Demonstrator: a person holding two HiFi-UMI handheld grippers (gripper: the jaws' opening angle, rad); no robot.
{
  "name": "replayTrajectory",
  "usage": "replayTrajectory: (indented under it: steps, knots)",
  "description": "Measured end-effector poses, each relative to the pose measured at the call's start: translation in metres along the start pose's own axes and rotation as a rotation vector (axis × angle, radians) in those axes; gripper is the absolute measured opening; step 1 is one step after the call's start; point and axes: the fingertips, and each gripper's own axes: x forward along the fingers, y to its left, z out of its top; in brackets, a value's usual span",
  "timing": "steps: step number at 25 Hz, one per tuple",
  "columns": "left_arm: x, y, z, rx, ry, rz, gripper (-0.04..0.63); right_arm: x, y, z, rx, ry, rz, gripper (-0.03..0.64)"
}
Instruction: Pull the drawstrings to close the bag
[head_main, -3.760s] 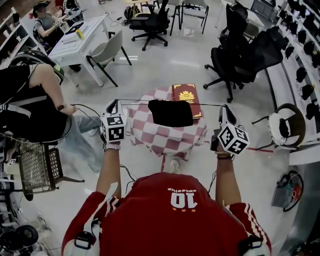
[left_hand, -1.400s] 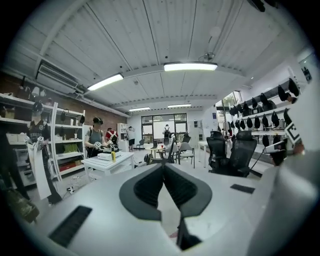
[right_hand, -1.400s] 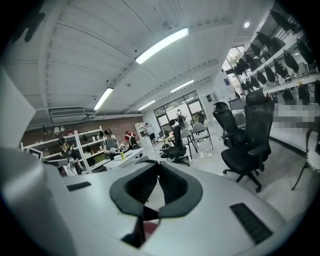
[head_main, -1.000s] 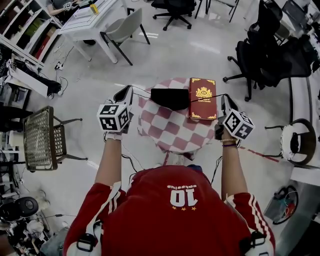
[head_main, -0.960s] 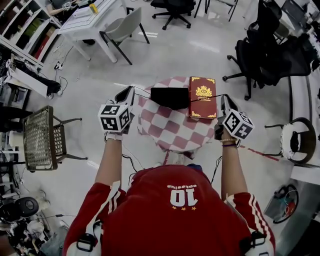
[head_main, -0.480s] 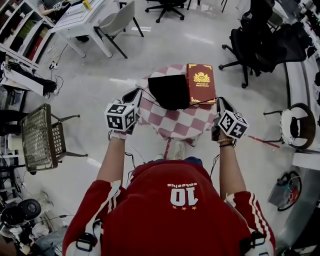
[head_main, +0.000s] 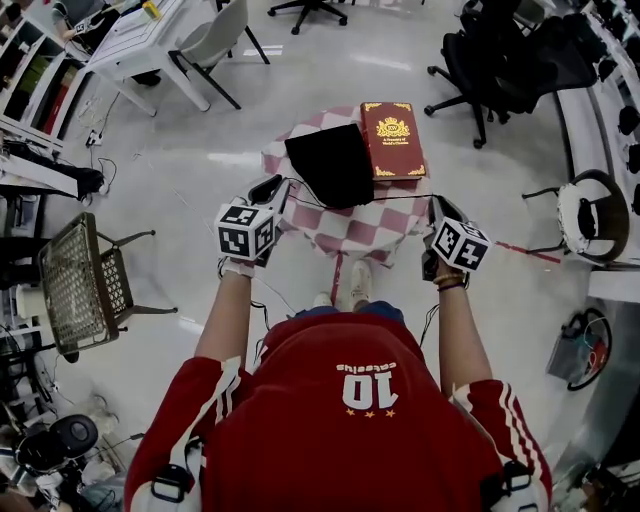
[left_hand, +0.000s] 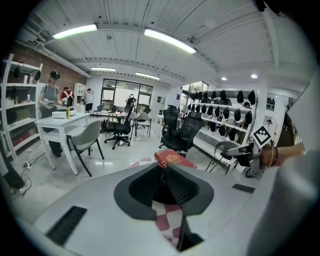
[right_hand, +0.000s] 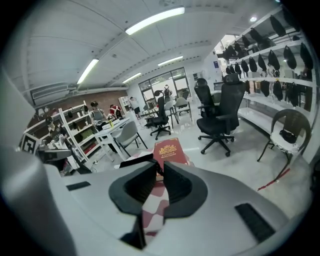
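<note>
A black drawstring bag (head_main: 332, 165) lies on a small round table with a red-and-white checked cloth (head_main: 350, 230), beside a red book (head_main: 392, 140). Thin cords (head_main: 375, 197) run from the bag's near edge out to both grippers. My left gripper (head_main: 278, 187) is off the table's left edge. Its jaws are opening, though their tips (left_hand: 164, 167) still stand nearly together on the cord end. My right gripper (head_main: 433, 203) is off the table's right edge, and its jaws (right_hand: 159, 170) pinch a dark bit of cord. The book (right_hand: 170, 150) and bag (right_hand: 137, 160) lie beyond them.
A grey chair (head_main: 215, 40) and a white desk (head_main: 130, 40) stand far left, and black office chairs (head_main: 500, 70) far right. A mesh basket chair (head_main: 75, 285) is at my left, with a round chair (head_main: 590, 215) at my right. My feet (head_main: 350, 285) are at the table's base.
Both grippers have drawn back toward me, away from the table, and the cords now stretch farther from the bag. The bag has been dragged toward the table's near edge.
</note>
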Motion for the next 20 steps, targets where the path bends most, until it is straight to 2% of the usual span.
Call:
replayTrajectory:
  steps: [3, 9, 14, 20]
  knots:
    - [-0.004, -0.007, -0.007, 0.01, 0.008, -0.025, 0.071, -0.012, -0.003, -0.019, -0.005, 0.041, -0.004, 0.078]
    - [-0.014, -0.02, -0.017, 0.011, 0.003, -0.052, 0.071, -0.036, -0.007, -0.053, -0.039, 0.108, -0.003, 0.121]
    - [-0.016, -0.035, -0.016, 0.027, -0.008, -0.084, 0.071, -0.057, -0.013, -0.058, -0.019, 0.093, -0.034, 0.121]
    - [-0.021, -0.042, -0.001, 0.041, -0.049, -0.098, 0.071, -0.071, -0.008, -0.044, -0.012, 0.033, -0.044, 0.121]
